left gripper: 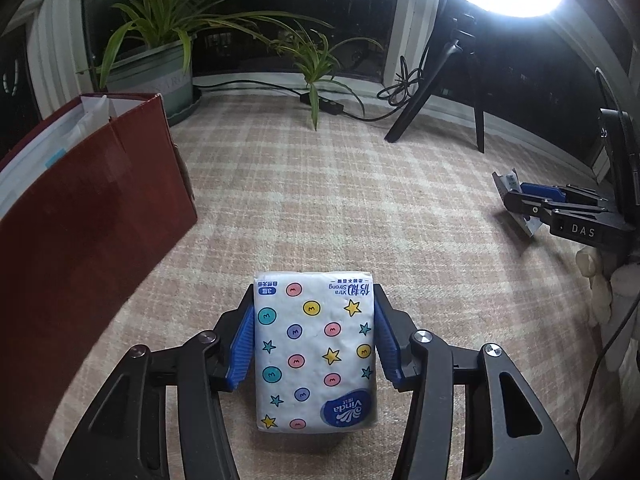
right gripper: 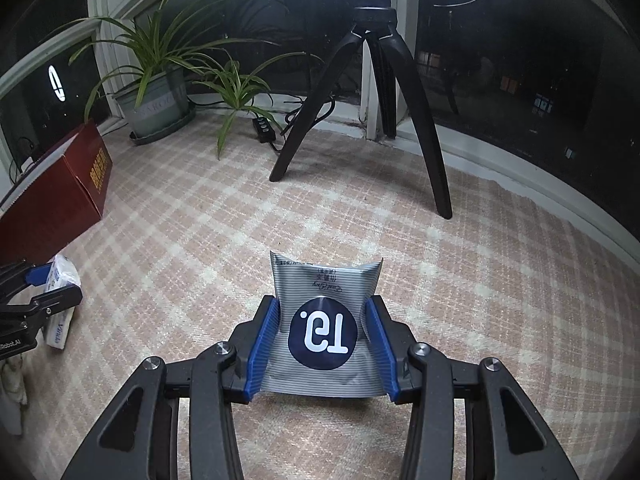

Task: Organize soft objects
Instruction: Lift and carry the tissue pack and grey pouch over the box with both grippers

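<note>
In the left wrist view, the left gripper (left gripper: 315,344) is clamped on a Vinda tissue pack (left gripper: 315,354), its blue pads (left gripper: 243,346) pressing both long sides. The pack fills the lower centre of the frame: a white, soft rectangle printed with coloured dots and stars, with a blue Vinda logo at the corner nearest the camera, the lettering upside down. It sits over the pink plaid cloth (left gripper: 340,200).

In the right wrist view, the right gripper (right gripper: 323,334) is closed on a silver striped pouch (right gripper: 324,320) at lower centre. The pouch bears a dark round "T9" label, upside down, and its sides buckle inward between the blue pads (right gripper: 262,350), with the top corners flaring out.

A dark red box (left gripper: 92,208) stands open at the left of the left view, white packets inside. A potted spider plant (left gripper: 160,40) and a black tripod (right gripper: 372,92) stand at the far edge near the window.
</note>
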{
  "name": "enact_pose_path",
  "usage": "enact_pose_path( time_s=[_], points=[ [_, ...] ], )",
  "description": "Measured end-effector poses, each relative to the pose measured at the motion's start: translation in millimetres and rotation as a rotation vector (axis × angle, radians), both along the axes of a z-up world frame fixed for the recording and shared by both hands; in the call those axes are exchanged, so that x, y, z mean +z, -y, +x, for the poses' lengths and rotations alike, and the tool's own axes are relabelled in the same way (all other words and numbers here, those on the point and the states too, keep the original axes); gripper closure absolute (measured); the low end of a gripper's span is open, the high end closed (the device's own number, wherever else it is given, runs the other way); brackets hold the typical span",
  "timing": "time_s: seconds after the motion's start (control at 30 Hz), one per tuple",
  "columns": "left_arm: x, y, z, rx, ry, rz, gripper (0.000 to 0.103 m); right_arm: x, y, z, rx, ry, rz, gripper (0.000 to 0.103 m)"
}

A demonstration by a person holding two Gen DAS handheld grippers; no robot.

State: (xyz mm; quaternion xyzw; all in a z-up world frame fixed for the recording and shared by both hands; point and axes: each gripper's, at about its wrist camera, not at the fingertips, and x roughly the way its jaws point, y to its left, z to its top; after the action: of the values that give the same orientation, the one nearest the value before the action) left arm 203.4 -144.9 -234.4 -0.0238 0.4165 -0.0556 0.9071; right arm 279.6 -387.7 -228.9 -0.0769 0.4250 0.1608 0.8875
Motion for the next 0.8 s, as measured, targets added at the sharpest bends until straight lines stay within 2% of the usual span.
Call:
enact_pose_path(
  time_s=[0.17, 0.47, 0.8],
  points=[
    [9, -2, -5, 0.001, 0.018, -0.01, 0.052, 10, -4, -5, 0.01, 0.02, 0.012, 0.062],
    [43, -12, -19, -0.003, 0.077, -0.035, 0.052, 41, -26, -18, 0.066, 0.079, 0.038, 0.062],
    [99, -68, -50, 0.096, 0.175, -0.085, 0.052, 80, -71, -28, 0.174, 0.147, 0.079, 0.062]
  ],
)
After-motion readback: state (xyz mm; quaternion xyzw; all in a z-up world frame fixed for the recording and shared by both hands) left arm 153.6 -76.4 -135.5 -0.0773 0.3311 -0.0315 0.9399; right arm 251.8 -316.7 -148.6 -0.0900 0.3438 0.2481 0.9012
